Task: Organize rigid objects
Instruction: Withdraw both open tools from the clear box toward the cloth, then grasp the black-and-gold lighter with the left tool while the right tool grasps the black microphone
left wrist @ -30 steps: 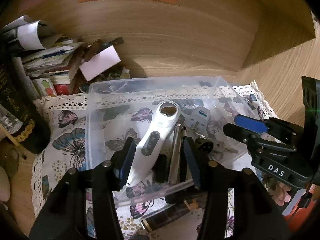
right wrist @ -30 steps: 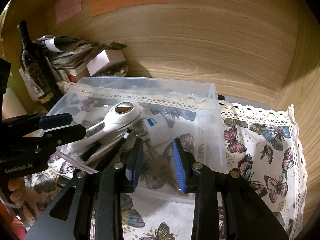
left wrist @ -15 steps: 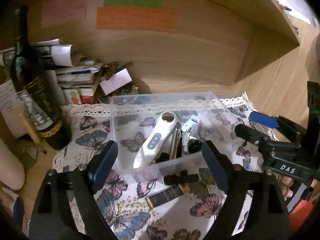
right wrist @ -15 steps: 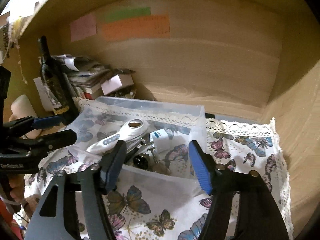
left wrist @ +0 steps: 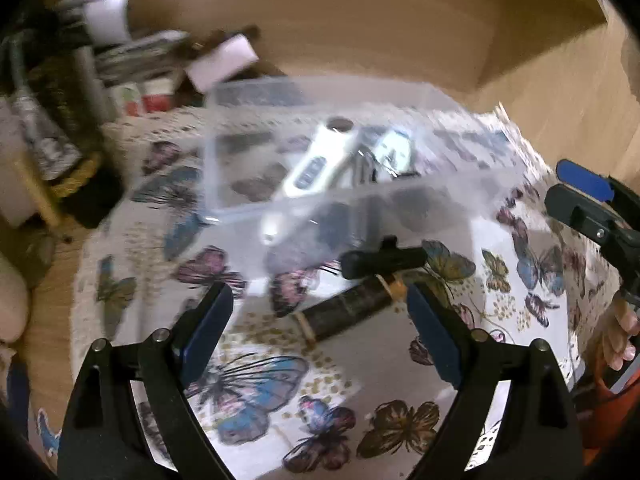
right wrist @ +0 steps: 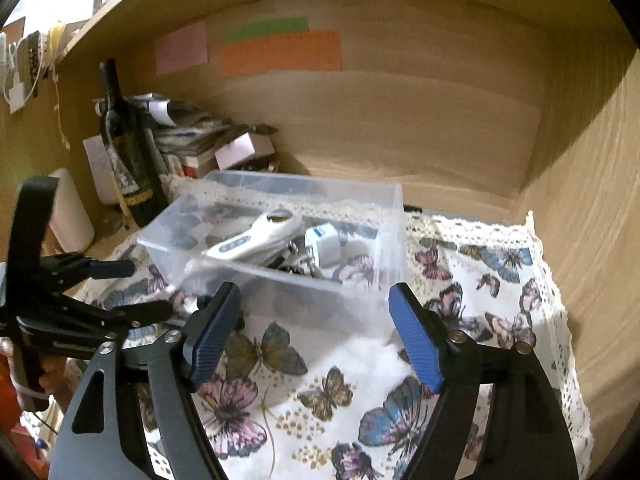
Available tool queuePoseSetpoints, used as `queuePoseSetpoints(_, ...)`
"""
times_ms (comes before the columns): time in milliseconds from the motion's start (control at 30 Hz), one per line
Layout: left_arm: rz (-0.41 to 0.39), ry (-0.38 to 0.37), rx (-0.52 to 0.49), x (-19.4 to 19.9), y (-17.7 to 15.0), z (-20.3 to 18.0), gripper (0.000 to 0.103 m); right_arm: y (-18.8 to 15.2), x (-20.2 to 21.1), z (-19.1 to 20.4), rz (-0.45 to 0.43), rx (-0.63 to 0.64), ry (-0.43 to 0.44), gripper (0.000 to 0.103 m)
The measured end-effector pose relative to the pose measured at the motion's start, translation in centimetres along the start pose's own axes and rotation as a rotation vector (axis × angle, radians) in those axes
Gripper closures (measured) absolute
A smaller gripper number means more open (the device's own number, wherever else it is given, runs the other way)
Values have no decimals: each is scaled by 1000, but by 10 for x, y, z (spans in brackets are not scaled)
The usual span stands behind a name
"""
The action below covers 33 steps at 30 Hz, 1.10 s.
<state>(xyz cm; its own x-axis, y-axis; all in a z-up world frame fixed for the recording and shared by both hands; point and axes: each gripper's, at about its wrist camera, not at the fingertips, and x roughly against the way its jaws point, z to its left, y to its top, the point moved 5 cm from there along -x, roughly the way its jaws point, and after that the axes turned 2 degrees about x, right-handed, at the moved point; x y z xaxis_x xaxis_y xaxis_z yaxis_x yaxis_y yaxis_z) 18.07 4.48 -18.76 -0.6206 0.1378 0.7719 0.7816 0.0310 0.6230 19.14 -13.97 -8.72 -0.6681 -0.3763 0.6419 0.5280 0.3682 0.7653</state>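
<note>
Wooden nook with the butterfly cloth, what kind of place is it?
Probably a shelf or desk nook at home. It has a butterfly cloth with lace edging, sticky notes on the wooden back wall, and a wine bottle beside stacked papers.

Wooden alcove wall, coloured paper notes stuck up, butterfly-print lace tablecloth, dim warm light.

Left gripper stands wide open, nothing between its pads. A dark cylinder lies on the butterfly cloth just beyond. The clear bin, farther off, holds a white handheld device. View blurred.
</note>
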Motion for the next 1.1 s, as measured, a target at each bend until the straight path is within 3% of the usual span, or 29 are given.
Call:
queuePoseSetpoints(100,47,-42,-41,-15,1,-10,17,-5,-1,-1,15,-7,7,29)
queuePoseSetpoints(233,115,-71,-66,-32,-1,-18,35,-9,-1,-2,27,-9,14,29)
queuePoseSetpoints(300,110,-61,-99,-34,-3,-22,36,-10,-3,-1,34,-7,19,29)
queuePoseSetpoints(367,110,-76,-130,-31,-6,-27,55,-12,-6,1,45,-3,27,29)
queuePoseSetpoints(433,113,-85,-160,-27,-12,-31,68,-14,-11,3,61,2,37,29)
queuePoseSetpoints(533,107,-83,-176,-20,-20,-29,79,-14,-20,9,84,9,64,29)
queuePoseSetpoints(767,68,-39,-116,5,-39,4,80,-18,-46,38,162,57,174,29)
queuePoseSetpoints(967,62,-15,-57,16,-45,33,80,-25,-75,68,251,127,209,30)
queuePoseSetpoints(1100,68,-18,-76,14,-44,28,77,-30,-95,78,325,134,229,48)
